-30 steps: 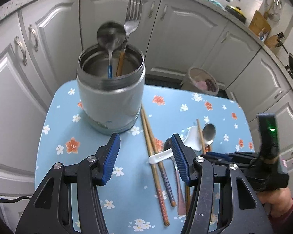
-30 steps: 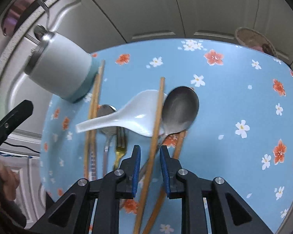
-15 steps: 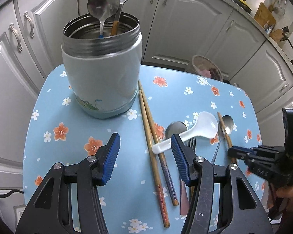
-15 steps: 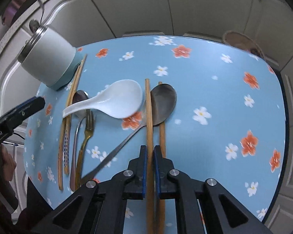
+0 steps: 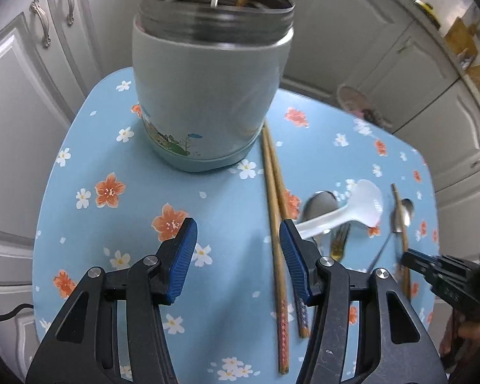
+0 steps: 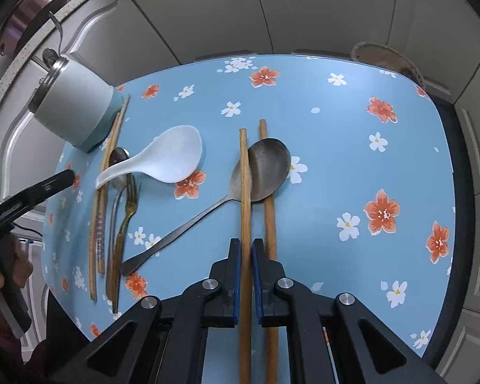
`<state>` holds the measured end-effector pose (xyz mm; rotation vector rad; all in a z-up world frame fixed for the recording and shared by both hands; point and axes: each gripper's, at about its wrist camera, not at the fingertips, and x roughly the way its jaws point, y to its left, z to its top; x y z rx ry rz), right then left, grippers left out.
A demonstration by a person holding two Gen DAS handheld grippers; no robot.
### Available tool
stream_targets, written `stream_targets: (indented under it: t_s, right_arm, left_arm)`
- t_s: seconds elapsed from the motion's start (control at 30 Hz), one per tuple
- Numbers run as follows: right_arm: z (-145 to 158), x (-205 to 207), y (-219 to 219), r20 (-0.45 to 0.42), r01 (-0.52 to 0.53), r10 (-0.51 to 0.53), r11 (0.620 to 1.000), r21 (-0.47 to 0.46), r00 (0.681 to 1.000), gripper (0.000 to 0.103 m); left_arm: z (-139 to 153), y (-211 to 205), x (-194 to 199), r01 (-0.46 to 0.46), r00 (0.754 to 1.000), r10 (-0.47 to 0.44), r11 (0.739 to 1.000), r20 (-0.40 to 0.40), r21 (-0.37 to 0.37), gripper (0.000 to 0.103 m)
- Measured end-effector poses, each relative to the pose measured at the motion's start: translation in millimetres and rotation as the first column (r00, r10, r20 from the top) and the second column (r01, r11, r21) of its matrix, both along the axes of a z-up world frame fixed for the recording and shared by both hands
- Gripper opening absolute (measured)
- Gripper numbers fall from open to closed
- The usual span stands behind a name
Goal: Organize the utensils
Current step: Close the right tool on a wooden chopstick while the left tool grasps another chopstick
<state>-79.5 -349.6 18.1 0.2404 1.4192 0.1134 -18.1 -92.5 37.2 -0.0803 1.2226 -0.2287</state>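
Cabinet doors [image 5: 22, 73] fill the far left of my left view, and ahead of my left claw [image 5: 238, 260] stands the pale green canister [image 5: 208, 96], upright on the blue flowered surface [image 5: 118, 166]. Its steel mouth is partly cut off by the frame's top edge; I can make out a spoon bowl and another handle poking from it, but not what the second piece is. My left claw is spread wide with nothing between its blue pads [image 5: 184, 256], hovering short of the canister.

Just right of that claw a patterned chopstick pair [image 5: 273, 211] runs from the canister's base toward me, its near ends partly hidden behind the right pad. Further right lies the white soup spoon [image 5: 355, 211], resting across a metal spoon [image 5: 320, 201] and a gold fork [image 5: 337, 243], both blurred and half covered.

In the right view, my right claw [image 6: 245, 252] is pressed together on one plain wooden chopstick [image 6: 244, 185], which lies over the edge of the dark metal spoon [image 6: 265, 169]. Its twin chopstick [image 6: 268, 217] lies just right of the claw, passing under that spoon's bowl. Both sticks' near ends vanish beneath the claw body.
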Motion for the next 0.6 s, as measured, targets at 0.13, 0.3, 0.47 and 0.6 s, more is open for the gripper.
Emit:
stream_targets:
  t_s: [0.13,0.3,0.47,0.6]
  right_arm:
    - [-1.2,-0.1,-4.1,0.001,0.016,-0.016,1.0,0.014,1.0,0.006]
    - [-1.5,-3.0,-9.9,-0.001,0.023,-0.023,0.999,0.023,1.0,0.006]
    - [-2.1,-2.6,-13.1,-0.002,0.031,-0.03,0.999,0.03,1.0,0.006]
    - [-1.7,-4.4,-15.8,-0.003,0.03,-0.03,0.999,0.038,1.0,0.006]
  left_arm:
    - [-7.6,-5.9,6.9,0.008,0.999,-0.009,1.0,-0.042,-0.011,0.043]
    - [-8.1,-16.7,13.1,0.001,0.999,0.0,1.0,-0.04,0.021,0.043]
    - [-15.2,-34.3,14.2,0.019,0.999,-0.013,0.991,-0.048,0.129,0.043]
    - [-14.6,-32.0,10.1,0.014,0.999,-0.007,0.991,-0.048,0.13,0.043]
